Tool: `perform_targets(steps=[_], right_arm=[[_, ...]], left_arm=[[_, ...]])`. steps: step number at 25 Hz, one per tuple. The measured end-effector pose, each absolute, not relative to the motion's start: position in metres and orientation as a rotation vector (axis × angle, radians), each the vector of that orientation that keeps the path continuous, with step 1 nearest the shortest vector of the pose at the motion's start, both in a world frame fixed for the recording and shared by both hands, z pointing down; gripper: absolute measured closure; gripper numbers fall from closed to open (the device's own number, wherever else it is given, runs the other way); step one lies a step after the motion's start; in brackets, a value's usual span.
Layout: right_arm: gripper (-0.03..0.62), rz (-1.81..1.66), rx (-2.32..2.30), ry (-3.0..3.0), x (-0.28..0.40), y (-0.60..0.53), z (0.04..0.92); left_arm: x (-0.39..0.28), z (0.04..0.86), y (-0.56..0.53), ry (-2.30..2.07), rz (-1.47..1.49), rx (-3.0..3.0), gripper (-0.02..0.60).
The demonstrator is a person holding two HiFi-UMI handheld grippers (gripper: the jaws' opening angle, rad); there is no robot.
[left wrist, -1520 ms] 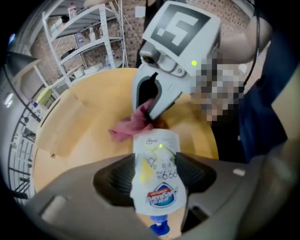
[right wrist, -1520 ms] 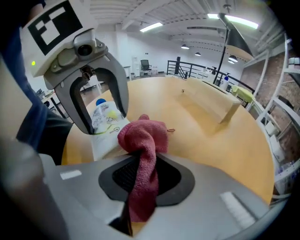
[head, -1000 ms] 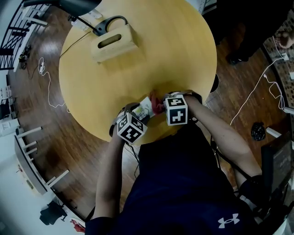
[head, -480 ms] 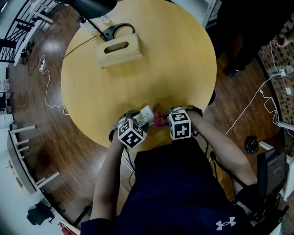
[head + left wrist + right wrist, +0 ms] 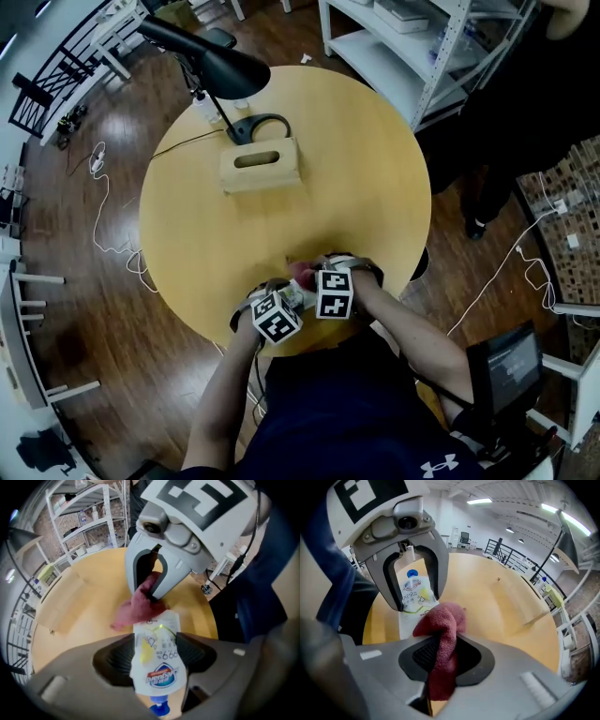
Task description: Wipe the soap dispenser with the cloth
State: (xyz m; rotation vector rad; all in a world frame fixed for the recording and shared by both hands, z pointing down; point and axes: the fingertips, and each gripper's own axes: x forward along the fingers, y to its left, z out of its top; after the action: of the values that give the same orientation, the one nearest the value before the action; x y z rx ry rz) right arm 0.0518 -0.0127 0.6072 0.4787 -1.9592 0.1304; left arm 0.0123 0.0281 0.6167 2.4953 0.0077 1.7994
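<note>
Wooden box [image 5: 261, 165] and black lamp [image 5: 211, 61] sit on the table's [image 5: 366, 169] far side, well clear. At the table's near edge, left gripper [image 5: 157, 654] clamps soap dispenser pouch [image 5: 154, 637]; right gripper [image 5: 440, 656] pinches red cloth [image 5: 444, 623], seemingly touching the pouch. In head view, marker cubes [image 5: 335, 293] cover both.

Table [image 5: 361, 187] centre free; wooden box [image 5: 261, 165], lamp [image 5: 220, 64] crowd far edge.
</note>
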Motion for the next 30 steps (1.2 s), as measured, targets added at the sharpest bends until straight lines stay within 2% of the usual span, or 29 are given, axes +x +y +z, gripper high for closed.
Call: perform_targets(steps=[9, 13, 17, 19, 23, 27, 30], right_arm=[[0.517, 0.347, 0.258, -2.038, 0.063, 0.075, 0.588], [0.517, 0.475, 0.303, -2.085, 0.057, 0.097, 0.59], [0.517, 0.779, 0.611, -2.195, 0.069, 0.067, 0.572], [0.517, 0.907, 0.818, -2.239, 0.086, 0.036, 0.557], [0.516, 1.044, 1.145, -2.224, 0.131, -0.008, 0.548], [0.513, 1.056, 1.415, -2.048, 0.165, -0.044, 0.572], [0.504, 0.899, 1.543, -1.861, 0.191, -0.058, 0.584]], left_arm=[[0.022, 0.59, 0.009, 0.0, 1.732, 2.543, 0.299], [0.021, 0.596, 0.014, 0.007, 1.722, 2.54, 0.299], [0.019, 0.599, 0.018, -0.037, 1.715, 2.529, 0.291], [0.014, 0.596, 0.012, -0.136, 1.704, 2.534, 0.216], [-0.002, 0.579, 0.011, -0.295, 1.567, 2.553, 0.199], [-0.055, 0.571, 0.008, -0.449, 1.573, 2.522, 0.199], [-0.089, 0.571, 0.004, -0.611, 1.579, 2.482, 0.199]])
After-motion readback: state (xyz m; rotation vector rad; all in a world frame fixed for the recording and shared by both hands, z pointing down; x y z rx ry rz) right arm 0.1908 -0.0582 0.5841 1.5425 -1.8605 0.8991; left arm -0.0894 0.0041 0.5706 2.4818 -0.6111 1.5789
